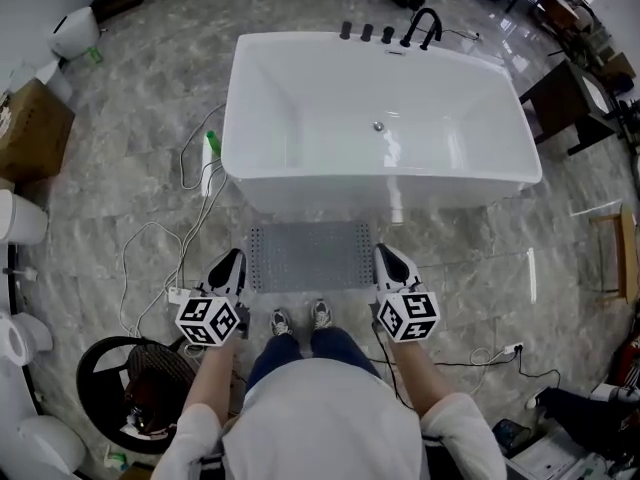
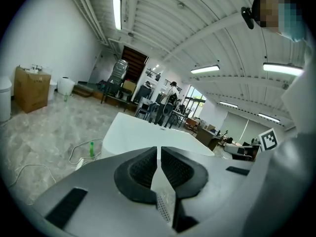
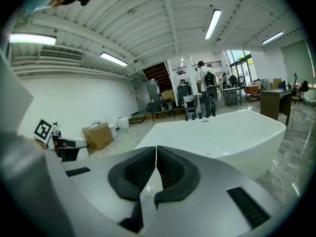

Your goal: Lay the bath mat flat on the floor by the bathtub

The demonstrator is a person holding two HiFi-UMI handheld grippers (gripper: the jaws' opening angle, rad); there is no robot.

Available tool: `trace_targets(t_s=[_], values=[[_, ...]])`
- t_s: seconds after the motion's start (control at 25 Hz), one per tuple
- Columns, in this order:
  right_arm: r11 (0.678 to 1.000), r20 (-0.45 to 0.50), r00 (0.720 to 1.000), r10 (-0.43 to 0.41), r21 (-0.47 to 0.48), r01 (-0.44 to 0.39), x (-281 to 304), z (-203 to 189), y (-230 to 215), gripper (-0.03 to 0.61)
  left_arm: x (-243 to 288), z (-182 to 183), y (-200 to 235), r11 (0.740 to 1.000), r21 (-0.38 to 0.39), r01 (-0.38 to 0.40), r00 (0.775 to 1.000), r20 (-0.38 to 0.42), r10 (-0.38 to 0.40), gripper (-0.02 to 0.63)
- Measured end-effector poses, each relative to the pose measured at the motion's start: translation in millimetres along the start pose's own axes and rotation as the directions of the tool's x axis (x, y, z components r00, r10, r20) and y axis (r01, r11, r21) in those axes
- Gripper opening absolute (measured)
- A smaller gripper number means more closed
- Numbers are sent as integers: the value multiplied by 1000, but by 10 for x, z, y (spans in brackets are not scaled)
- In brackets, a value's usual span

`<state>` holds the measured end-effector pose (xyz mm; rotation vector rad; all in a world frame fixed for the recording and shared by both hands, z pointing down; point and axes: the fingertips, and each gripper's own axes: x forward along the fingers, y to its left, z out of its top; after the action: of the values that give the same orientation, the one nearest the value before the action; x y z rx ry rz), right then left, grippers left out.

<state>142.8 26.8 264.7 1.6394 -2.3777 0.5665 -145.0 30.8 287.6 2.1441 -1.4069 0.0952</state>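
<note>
Bath mat (image 1: 310, 256): grey, rectangular, soft rubbery sheet pierced all over with small holes in regular rows. Spread between the two grippers, just in front of the bathtub (image 1: 300, 183) and just ahead of the person's shoes (image 1: 298, 318). Unclear whether the far edge touches the floor or hangs clear of it.

Left gripper (image 1: 235, 258): grey shell, black ribbed pads, marker cube (image 1: 211, 320) at the rear. Jaws pressed together on a thin perforated strip of the mat's left near corner.

Right gripper (image 1: 385, 254): same build. Jaws likewise clamped on a perforated strip at the mat's right near corner.

Bathtub: white, glossy, freestanding, rounded rectangle with a smooth sloped basin. Black curved faucet (image 1: 422, 23) and black knobs at the far rim.

Floor (image 1: 130, 188): polished grey marble-pattern tile with bright reflections.

White cable (image 1: 150, 248): looped loosely on the floor left of the tub, beside a green bottle (image 1: 211, 143).

Cardboard box (image 1: 30, 128): brown, cut off at the left frame edge.
</note>
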Motion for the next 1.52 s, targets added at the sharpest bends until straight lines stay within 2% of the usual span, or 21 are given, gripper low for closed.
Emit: trace_targets(t_s=[0.12,0.4,0.56,0.8,1.0,1.24,1.52], values=[[1000,28,1000,14,-16,-14,-153,166,85,34,-120,184,-137,1000,13,17,999,41,-17,51],[999,63,998,28,-26,-26,-445,344,218,34,-369,449,-436,993,110,50,995,82,-59,51],[999,96,995,33,-11,-32,-499,469,297,34,-434,570,-507,993,96,73,990,110,-84,51],[998,164,985,53,12,-56,-581,795,377,34,-516,749,-649,989,120,89,985,137,-106,51],[998,211,976,56,16,-61,-661,1017,384,34,-534,930,-827,975,198,104,976,167,-138,51],[996,233,969,76,23,-84,-725,1155,392,34,-619,1174,-986,955,288,75,969,206,-138,51],[997,229,971,70,3,-73,-761,1195,394,31,-736,1243,-932,961,271,48,970,217,-109,51]])
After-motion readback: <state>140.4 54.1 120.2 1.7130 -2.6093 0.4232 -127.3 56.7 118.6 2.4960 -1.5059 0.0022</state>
